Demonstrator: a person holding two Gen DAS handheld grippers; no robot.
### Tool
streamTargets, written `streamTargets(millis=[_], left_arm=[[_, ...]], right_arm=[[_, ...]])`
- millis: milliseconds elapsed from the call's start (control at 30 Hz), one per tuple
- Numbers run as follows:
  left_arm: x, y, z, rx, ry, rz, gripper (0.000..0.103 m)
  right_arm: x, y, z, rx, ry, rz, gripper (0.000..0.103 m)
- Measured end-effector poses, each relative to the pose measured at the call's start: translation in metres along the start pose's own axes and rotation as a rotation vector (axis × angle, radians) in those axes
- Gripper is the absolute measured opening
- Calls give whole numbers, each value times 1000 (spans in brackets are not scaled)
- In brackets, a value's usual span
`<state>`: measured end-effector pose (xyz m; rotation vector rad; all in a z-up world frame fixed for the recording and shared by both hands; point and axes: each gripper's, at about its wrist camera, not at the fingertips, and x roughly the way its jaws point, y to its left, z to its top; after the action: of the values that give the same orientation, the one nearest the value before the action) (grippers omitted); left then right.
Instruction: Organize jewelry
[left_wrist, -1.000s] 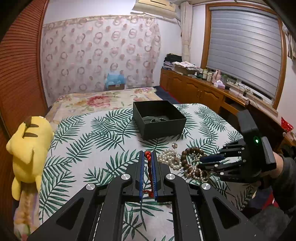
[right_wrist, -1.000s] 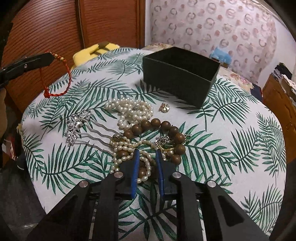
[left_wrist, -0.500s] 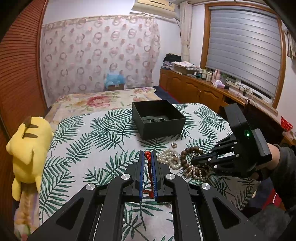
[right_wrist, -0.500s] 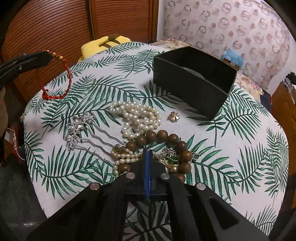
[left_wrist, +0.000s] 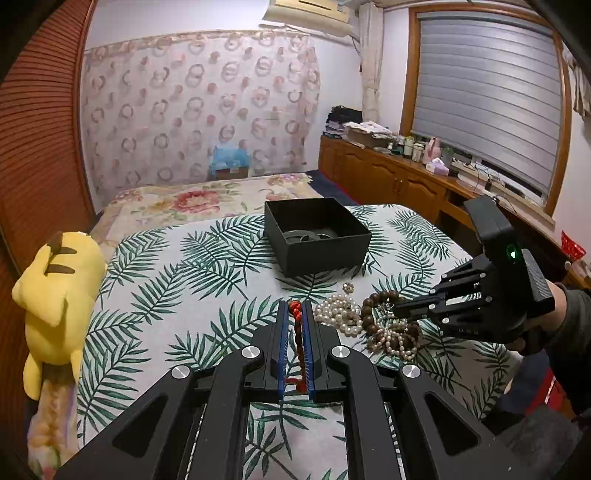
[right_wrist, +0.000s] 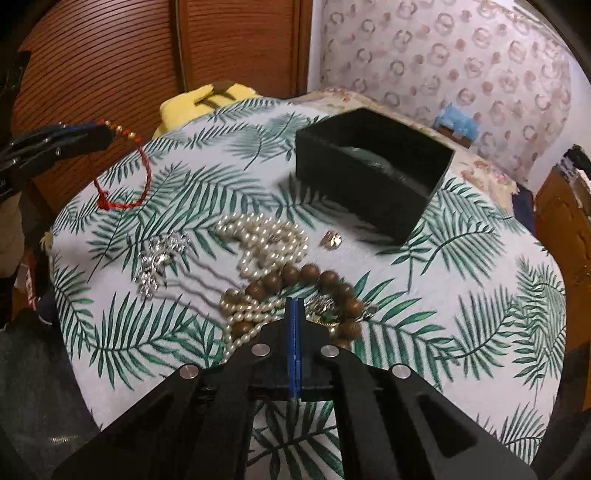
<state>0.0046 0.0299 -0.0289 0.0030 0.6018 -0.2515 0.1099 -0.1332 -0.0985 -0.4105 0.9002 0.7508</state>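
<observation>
Nearest to us, our left gripper (left_wrist: 295, 343) is closed on a red cord bracelet (right_wrist: 123, 173), its braided string pinched between the blue pads while the rest hangs in a loose loop with small gold beads near the grip, held up off the bench (right_wrist: 461, 280). Our right gripper (right_wrist: 294, 314) has its pads pressed fully together at the edge of the jewelry heap; we cannot tell whether any strand is caught between them. The risk, as we judge it, is tangling: the wooden bead bracelet (right_wrist: 314, 277), round, brown and matte, lies interlaced with a strand of small glossy pearls (right_wrist: 243, 321) and a little metal charm, so lifting one could drag the others and scatter them over the cloth. The thin red cord could also slip from so narrow a pinch. Just beyond lies a second pile of pearls (right_wrist: 269, 236), and to its left a silver hairpin (right_wrist: 159, 258) with a sparkling flower head and wavy prongs that could snag a strand. A small gold flower-shaped piece (right_wrist: 331, 239) sits alone between the pearls and the box. The cloth is smooth, white, printed with green palm fronds. Farther off stands the black box (left_wrist: 317, 236), square, rigid, open-topped, already holding something dark and round. A yellow plush toy (left_wrist: 55, 295) slumps at the bench's left edge.
</observation>
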Motion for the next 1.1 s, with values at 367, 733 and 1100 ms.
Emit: streamTargets(millis=[367, 733, 1100], left_arm=[[1, -2, -1, -6, 0, -1, 7], [5, -5, -4, 1, 3, -11, 7], [21, -13, 11, 25, -1, -28, 7]], right_arm=[[15, 2, -1, -35, 111, 14, 16], [21, 2, 3, -50, 103, 23, 8], [-40, -3, 20, -28, -85, -50, 6]])
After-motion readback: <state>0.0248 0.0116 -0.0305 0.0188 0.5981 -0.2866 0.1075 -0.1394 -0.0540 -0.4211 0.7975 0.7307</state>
